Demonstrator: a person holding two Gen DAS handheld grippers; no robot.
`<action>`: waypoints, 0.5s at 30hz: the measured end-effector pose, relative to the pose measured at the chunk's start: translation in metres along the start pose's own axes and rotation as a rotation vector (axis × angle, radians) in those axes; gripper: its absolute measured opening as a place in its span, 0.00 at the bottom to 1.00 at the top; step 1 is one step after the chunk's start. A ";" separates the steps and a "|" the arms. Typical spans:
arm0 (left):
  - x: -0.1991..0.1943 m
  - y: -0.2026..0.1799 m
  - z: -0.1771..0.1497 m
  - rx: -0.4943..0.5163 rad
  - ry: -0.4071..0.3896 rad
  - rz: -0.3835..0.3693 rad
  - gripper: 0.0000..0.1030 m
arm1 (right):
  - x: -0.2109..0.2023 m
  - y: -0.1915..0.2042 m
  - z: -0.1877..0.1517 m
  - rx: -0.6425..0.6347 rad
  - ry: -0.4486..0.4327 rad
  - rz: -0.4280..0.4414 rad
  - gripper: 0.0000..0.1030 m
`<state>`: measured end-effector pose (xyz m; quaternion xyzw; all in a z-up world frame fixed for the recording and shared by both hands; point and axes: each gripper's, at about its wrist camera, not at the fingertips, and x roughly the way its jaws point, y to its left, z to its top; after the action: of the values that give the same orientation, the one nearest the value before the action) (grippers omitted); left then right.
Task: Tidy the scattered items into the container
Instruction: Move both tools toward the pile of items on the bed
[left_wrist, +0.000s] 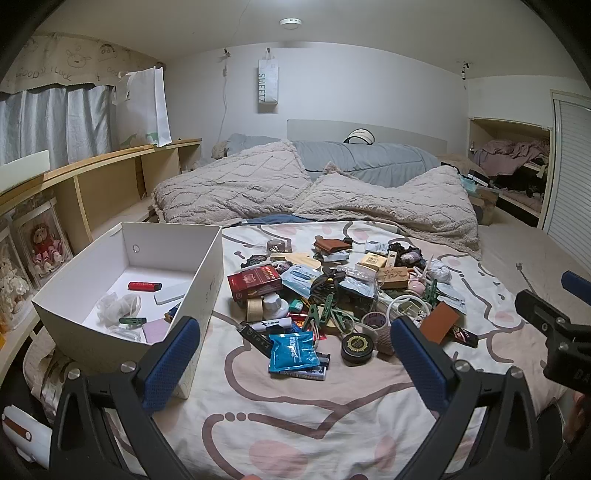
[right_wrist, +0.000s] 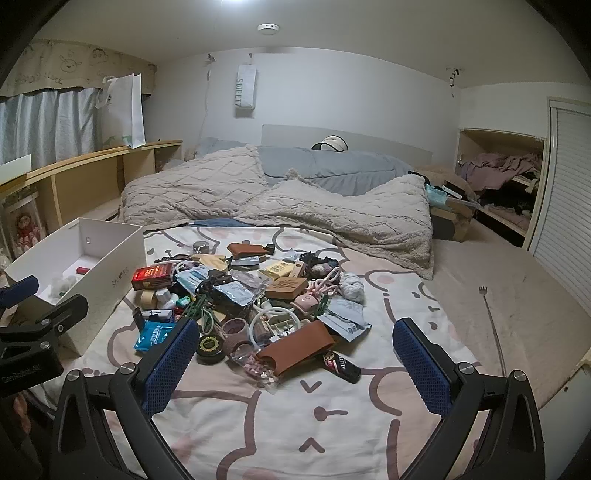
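Left tool and right tool: both released, fingers spread wide, holding nothing, above the patterned bedsheet. The scattered items lie piled mid-bed. The white cardboard box stands just left of the pile, containing a red lighter and other small objects.

Dim cool indoor light, ceiling lamp overhead, soft shadows, heavy fisheye bend + dark vignette at edges
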<state>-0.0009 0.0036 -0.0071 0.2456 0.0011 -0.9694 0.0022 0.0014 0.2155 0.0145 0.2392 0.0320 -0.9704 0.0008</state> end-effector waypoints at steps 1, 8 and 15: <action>0.000 0.000 0.000 0.001 0.001 0.000 1.00 | 0.000 0.000 0.000 0.000 0.000 0.000 1.00; 0.004 -0.001 -0.001 0.000 0.023 -0.005 1.00 | 0.004 0.001 -0.002 0.000 0.012 0.006 1.00; 0.028 -0.001 -0.013 -0.023 0.112 -0.052 1.00 | 0.023 -0.001 -0.012 0.005 0.065 0.008 1.00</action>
<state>-0.0194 0.0046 -0.0322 0.2991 0.0186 -0.9538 -0.0201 -0.0131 0.2177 -0.0066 0.2707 0.0287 -0.9622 0.0029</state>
